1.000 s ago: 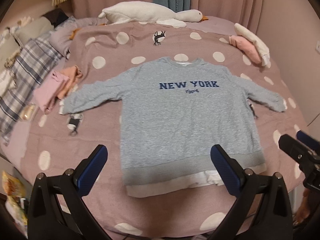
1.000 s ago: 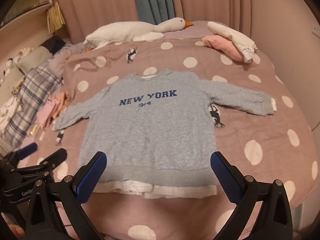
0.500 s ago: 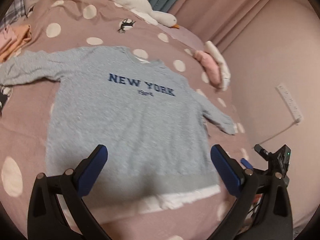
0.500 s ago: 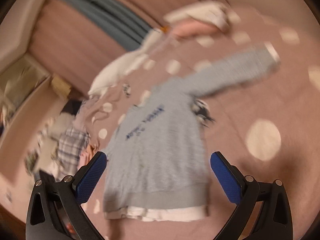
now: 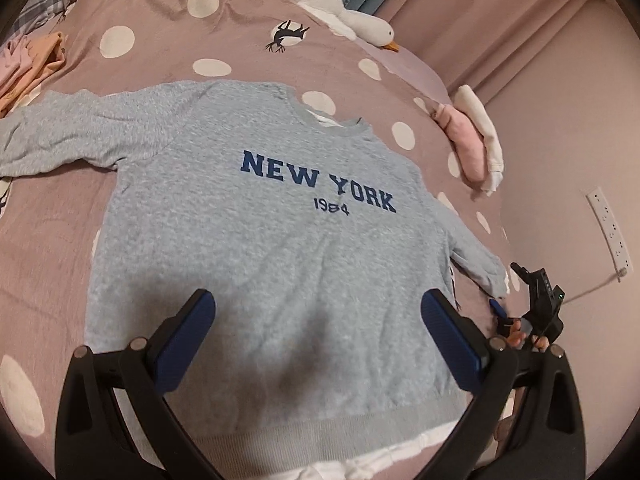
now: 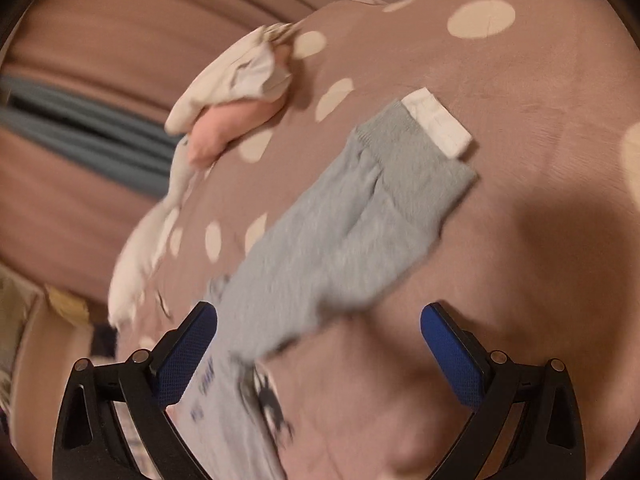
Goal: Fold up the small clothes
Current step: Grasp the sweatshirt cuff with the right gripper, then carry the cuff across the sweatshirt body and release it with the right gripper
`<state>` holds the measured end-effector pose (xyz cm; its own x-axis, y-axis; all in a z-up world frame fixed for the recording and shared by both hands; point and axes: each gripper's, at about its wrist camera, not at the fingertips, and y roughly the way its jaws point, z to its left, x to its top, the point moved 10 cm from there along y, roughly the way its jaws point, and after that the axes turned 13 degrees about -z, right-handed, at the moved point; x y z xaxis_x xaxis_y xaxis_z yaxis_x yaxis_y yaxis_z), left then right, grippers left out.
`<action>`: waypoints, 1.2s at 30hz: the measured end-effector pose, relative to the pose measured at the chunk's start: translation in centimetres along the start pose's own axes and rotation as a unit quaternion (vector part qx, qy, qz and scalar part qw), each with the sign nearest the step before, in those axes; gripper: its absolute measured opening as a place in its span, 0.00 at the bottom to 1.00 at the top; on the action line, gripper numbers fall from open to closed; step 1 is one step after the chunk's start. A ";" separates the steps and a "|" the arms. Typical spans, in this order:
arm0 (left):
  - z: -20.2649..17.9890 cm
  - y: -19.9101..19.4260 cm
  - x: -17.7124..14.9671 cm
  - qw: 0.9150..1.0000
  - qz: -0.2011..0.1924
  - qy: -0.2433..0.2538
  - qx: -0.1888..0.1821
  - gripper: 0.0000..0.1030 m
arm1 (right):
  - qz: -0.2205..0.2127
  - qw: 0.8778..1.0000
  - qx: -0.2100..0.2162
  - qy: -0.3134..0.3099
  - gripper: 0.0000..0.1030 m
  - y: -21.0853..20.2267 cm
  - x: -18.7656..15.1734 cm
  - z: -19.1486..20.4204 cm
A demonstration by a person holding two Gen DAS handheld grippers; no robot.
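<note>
Grey sweatshirt (image 5: 256, 248) reads "NEW YORK 1984" in navy.

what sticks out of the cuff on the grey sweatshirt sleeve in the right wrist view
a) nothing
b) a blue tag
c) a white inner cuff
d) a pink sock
c: a white inner cuff shows past the end of the grey sleeve, which lies flat on the polka-dot bedspread.
</note>
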<state>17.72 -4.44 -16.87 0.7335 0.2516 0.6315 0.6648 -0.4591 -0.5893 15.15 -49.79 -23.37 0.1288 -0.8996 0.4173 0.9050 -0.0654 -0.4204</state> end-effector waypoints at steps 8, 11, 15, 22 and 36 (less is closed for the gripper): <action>0.1 1.5 1.0 1.000 -0.001 -0.004 0.006 1.00 | -0.028 0.999 -0.020 0.020 0.63 2.5 2.5 -0.5; 0.4 1.9 1.2 1.000 0.002 -0.003 0.010 1.00 | -0.040 0.997 -0.067 0.029 0.18 3.0 3.4 -2.2; 1.2 2.1 2.1 1.000 0.001 -0.008 0.018 1.00 | -0.053 0.994 -0.085 -0.041 0.09 3.1 4.1 0.5; 3.1 1.2 3.1 0.999 -0.011 -0.030 0.019 1.00 | -0.058 0.934 -0.066 -0.347 0.08 3.0 0.6 16.8; 11.5 -2.8 4.5 0.993 -0.042 -0.090 0.066 1.00 | 0.020 0.696 -0.036 -0.717 0.08 10.8 -27.1 29.4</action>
<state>20.77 7.75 -18.19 0.6808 0.4377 0.5873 0.7282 -0.3183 -0.6070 33.39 -13.40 -15.51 0.4716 0.4513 0.7575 0.8734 -0.1209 -0.4717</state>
